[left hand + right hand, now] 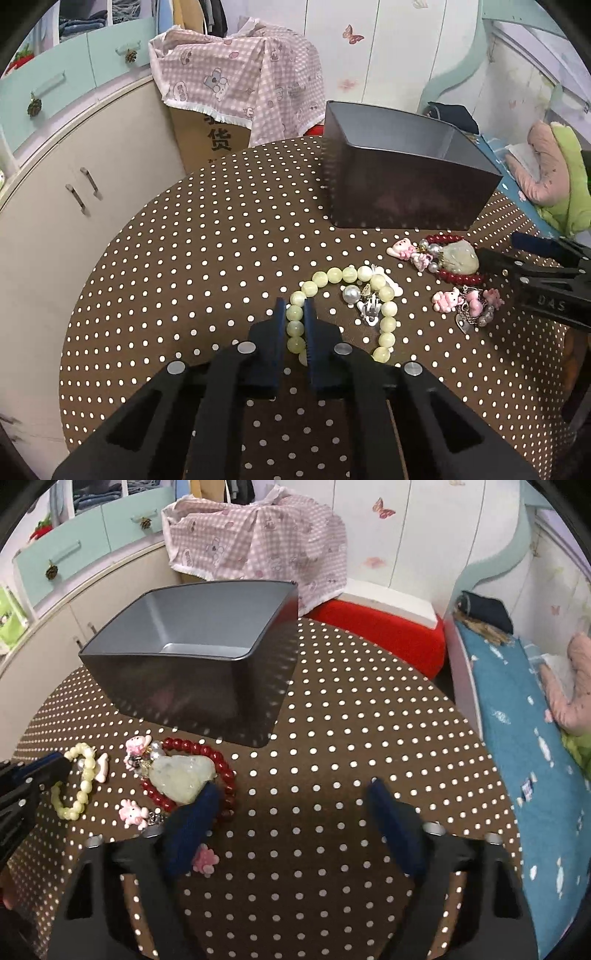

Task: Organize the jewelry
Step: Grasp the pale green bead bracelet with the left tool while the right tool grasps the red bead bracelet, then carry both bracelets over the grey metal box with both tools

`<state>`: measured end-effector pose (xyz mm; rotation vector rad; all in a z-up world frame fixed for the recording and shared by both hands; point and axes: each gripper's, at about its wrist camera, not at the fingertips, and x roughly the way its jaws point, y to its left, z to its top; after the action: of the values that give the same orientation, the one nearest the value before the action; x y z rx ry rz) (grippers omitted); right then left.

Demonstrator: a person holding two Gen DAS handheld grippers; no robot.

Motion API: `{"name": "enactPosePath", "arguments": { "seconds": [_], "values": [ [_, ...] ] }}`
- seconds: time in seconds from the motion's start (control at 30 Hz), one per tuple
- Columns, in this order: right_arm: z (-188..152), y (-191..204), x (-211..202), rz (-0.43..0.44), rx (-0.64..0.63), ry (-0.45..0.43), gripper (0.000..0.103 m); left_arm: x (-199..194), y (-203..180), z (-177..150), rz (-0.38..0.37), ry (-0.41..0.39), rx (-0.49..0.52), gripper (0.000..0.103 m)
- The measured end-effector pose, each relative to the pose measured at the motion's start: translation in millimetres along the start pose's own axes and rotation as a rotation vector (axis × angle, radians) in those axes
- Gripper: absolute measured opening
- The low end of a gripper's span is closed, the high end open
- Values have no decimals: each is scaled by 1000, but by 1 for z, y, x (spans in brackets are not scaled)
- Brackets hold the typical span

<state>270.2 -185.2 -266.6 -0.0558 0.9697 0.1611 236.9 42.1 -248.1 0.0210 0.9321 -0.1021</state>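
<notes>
A pale green bead bracelet lies on the dotted table; my left gripper is shut on its left side. It also shows in the right wrist view. A red bead bracelet with a pale jade pendant lies beside pink charms. My right gripper is open, its left finger over the red bracelet's edge. The grey metal box stands empty behind; it also shows in the left wrist view.
The round table has a brown polka-dot cloth. A pink checked cloth covers a cardboard box behind. A red stool and a bed with a blue blanket stand to the right. Cabinets stand left.
</notes>
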Motion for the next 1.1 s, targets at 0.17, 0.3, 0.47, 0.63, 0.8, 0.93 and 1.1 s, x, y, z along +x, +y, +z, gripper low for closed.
{"name": "enactPosePath", "arguments": {
  "seconds": [0.17, 0.3, 0.47, 0.63, 0.8, 0.93, 1.1],
  "values": [
    [6, 8, 3, 23, -25, 9, 53, 2, 1, 3, -5, -1, 6, 8],
    [5, 17, 3, 68, -58, 11, 28, 2, 5, 6, -43, 4, -12, 8],
    [0, 12, 0, 162, -11, 9, 8, -5, 9, 9, -98, -15, -24, 8],
    [-3, 15, -26, 203, 0, -62, 8, -19, 9, 13, -149, -44, -30, 8],
    [-3, 23, -53, 229, -18, -114, 8, -34, 8, 20, -199, -66, -23, 8],
    [3, 28, -77, 239, -41, -148, 8, -45, 6, 25, -228, -84, -9, 8],
    [11, 26, -104, 246, -49, -194, 8, -60, 2, 36, -280, -107, 11, 8]
  ]
}}
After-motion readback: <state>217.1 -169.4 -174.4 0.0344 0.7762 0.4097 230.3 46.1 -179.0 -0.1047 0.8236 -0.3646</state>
